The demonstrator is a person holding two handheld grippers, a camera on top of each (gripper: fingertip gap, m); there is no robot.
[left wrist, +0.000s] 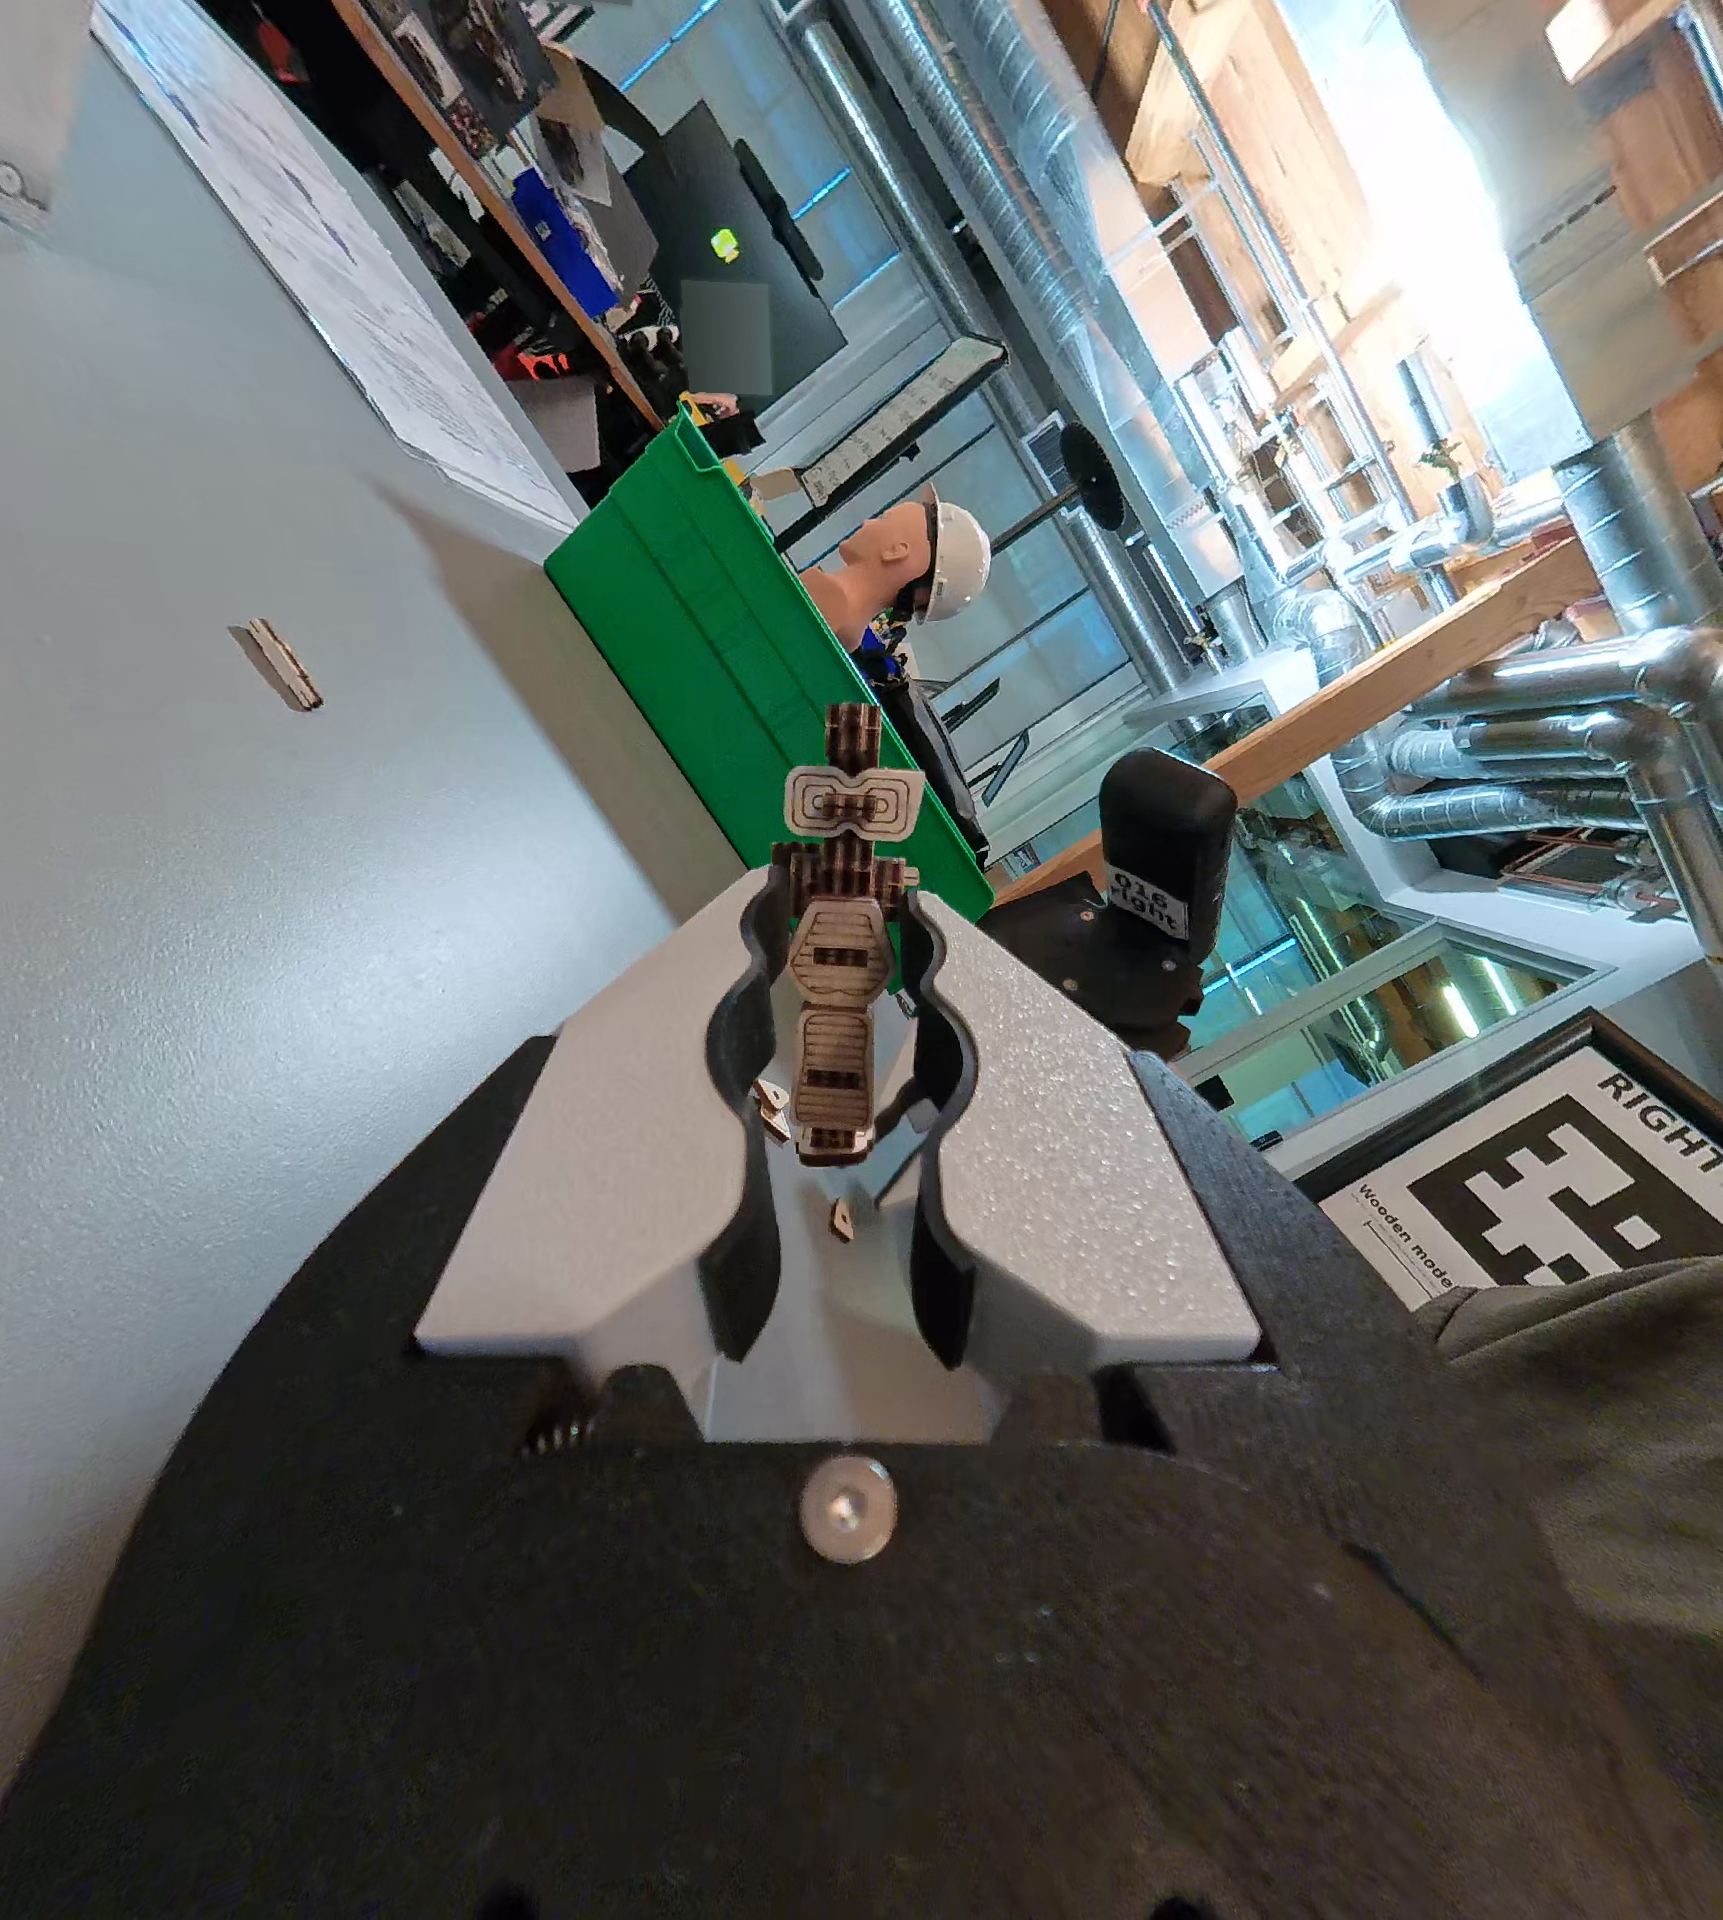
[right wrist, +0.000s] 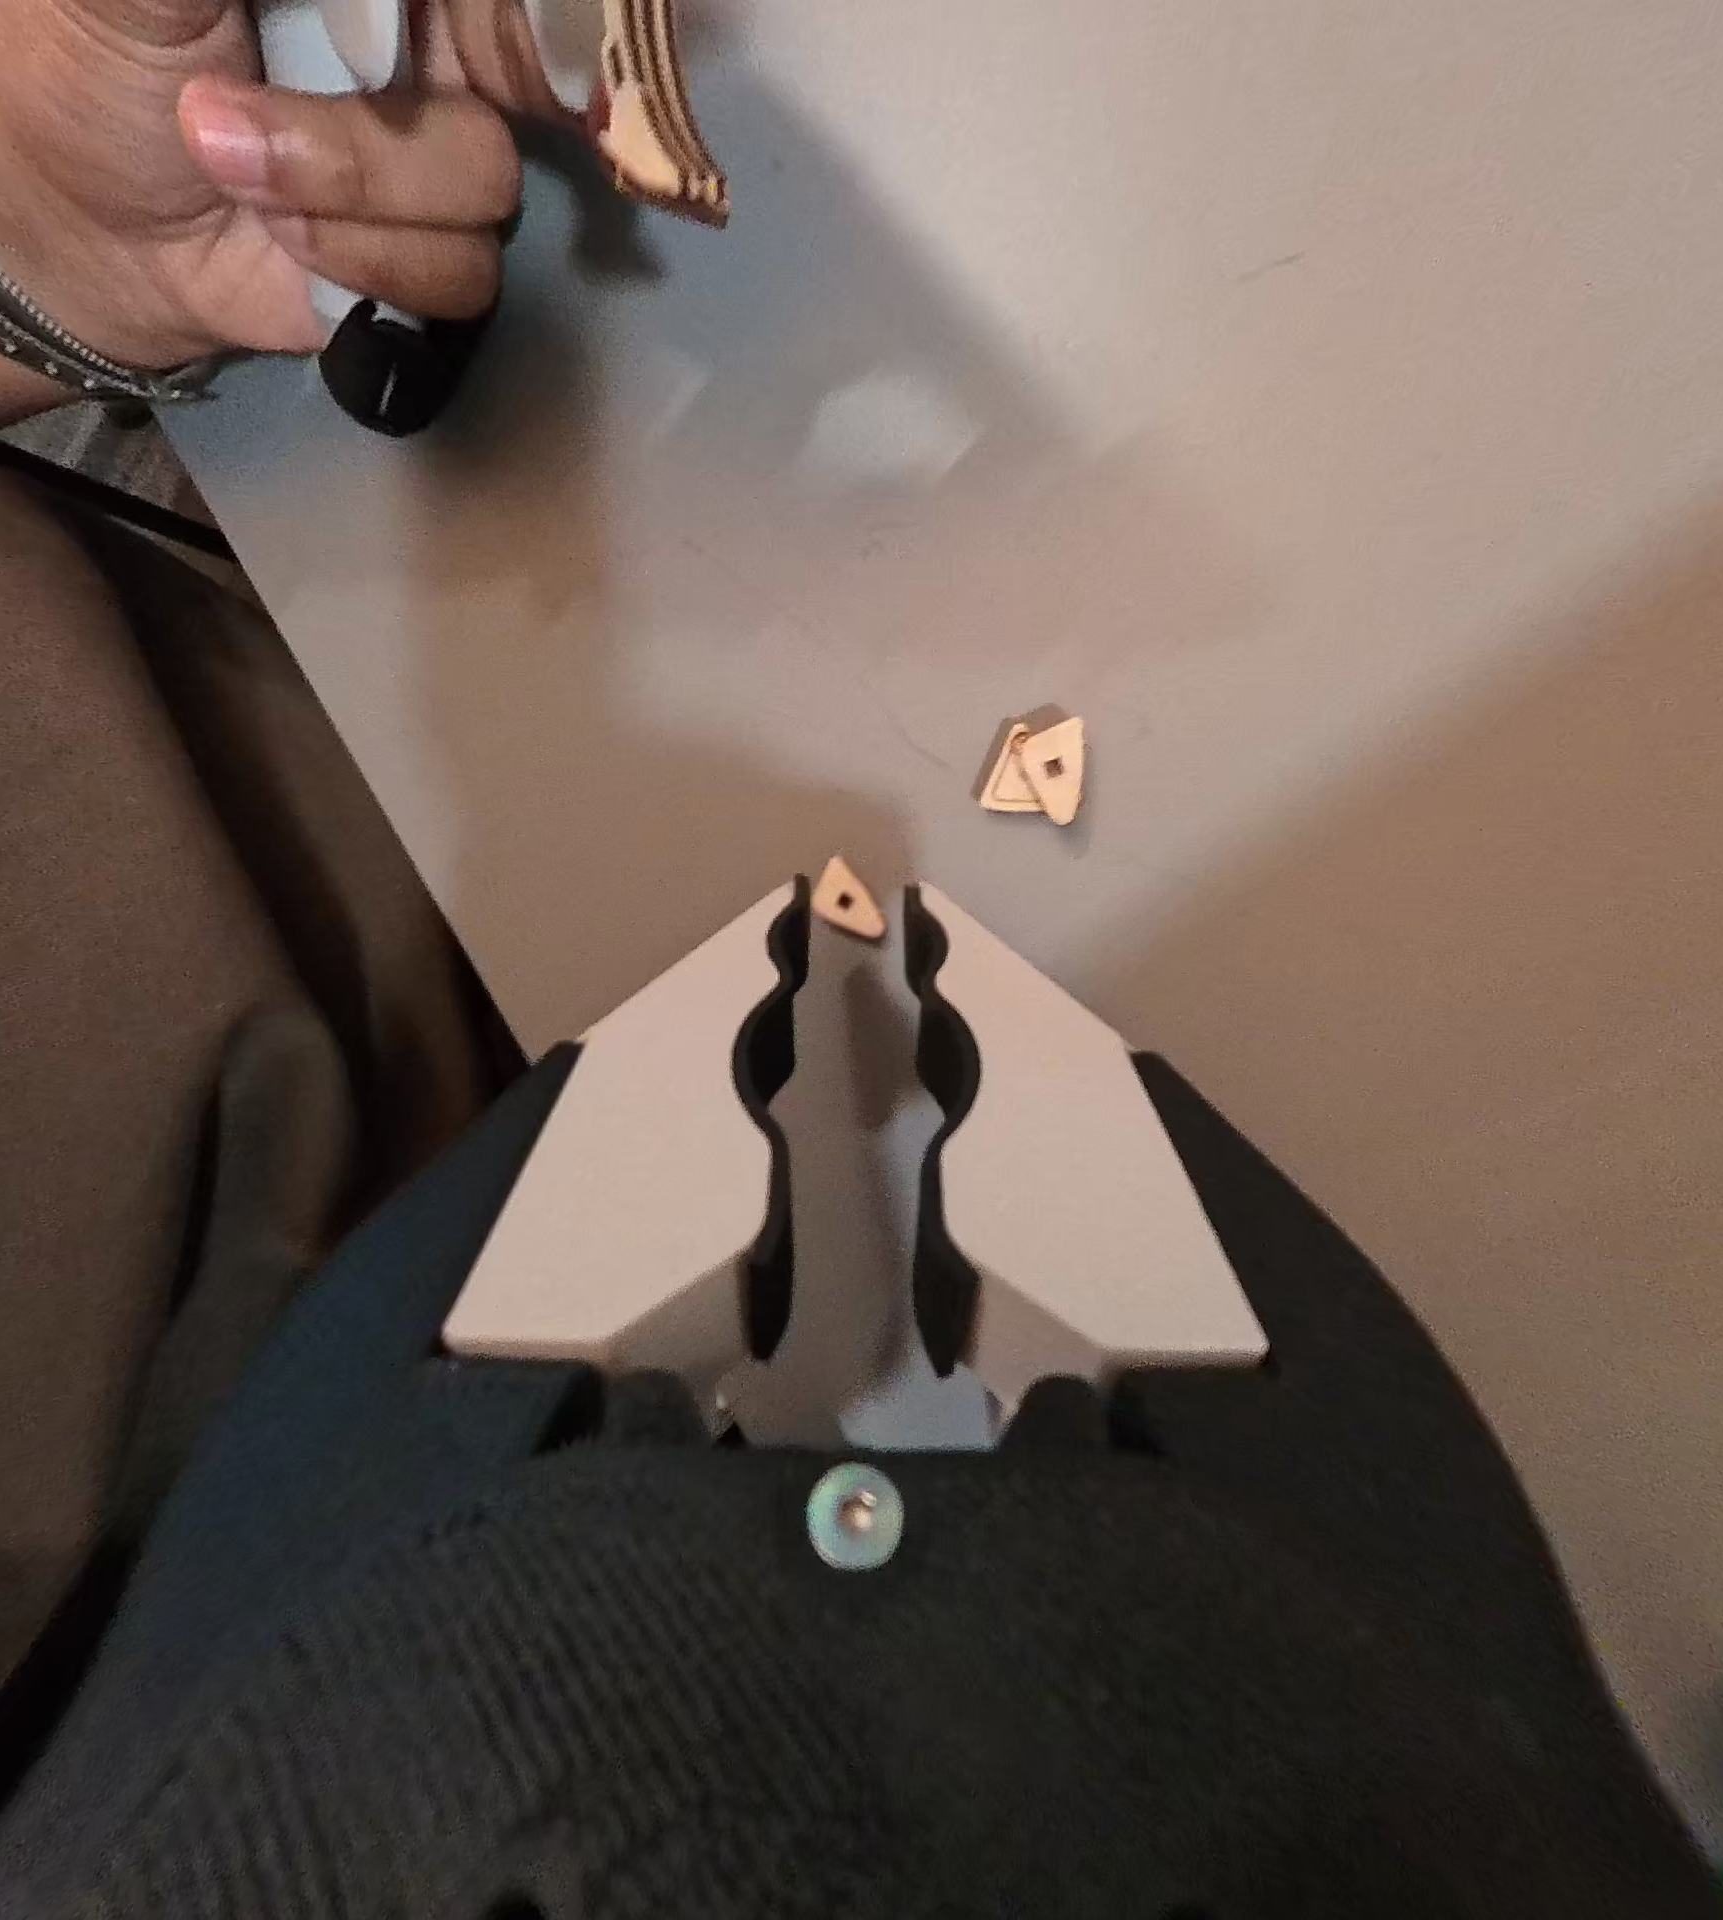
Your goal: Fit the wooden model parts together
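My left gripper (left wrist: 838, 906) is shut on a partly built wooden model (left wrist: 836, 997), a slatted, spine-like stack with engraved plates. It is held upright above the grey table (left wrist: 213, 935). In the right wrist view the model (right wrist: 665, 145) shows at the top left, beside a person's hand (right wrist: 213, 197). My right gripper (right wrist: 853, 891) is open and low over the table. A small triangular wooden piece with a square hole (right wrist: 849, 914) lies between its fingertips, closer to the left one. Two more triangular pieces (right wrist: 1033, 774) lie overlapped just beyond, to the right.
A green bin (left wrist: 732, 644) stands at the table's far edge. A small wooden strip (left wrist: 277, 665) lies alone on the table. A framed sign with a black-and-white marker (left wrist: 1563, 1195) is on the right. Paper sheets (left wrist: 337, 270) lie farther back. The left gripper's tips are roughly 15 centimeters from the right gripper's.
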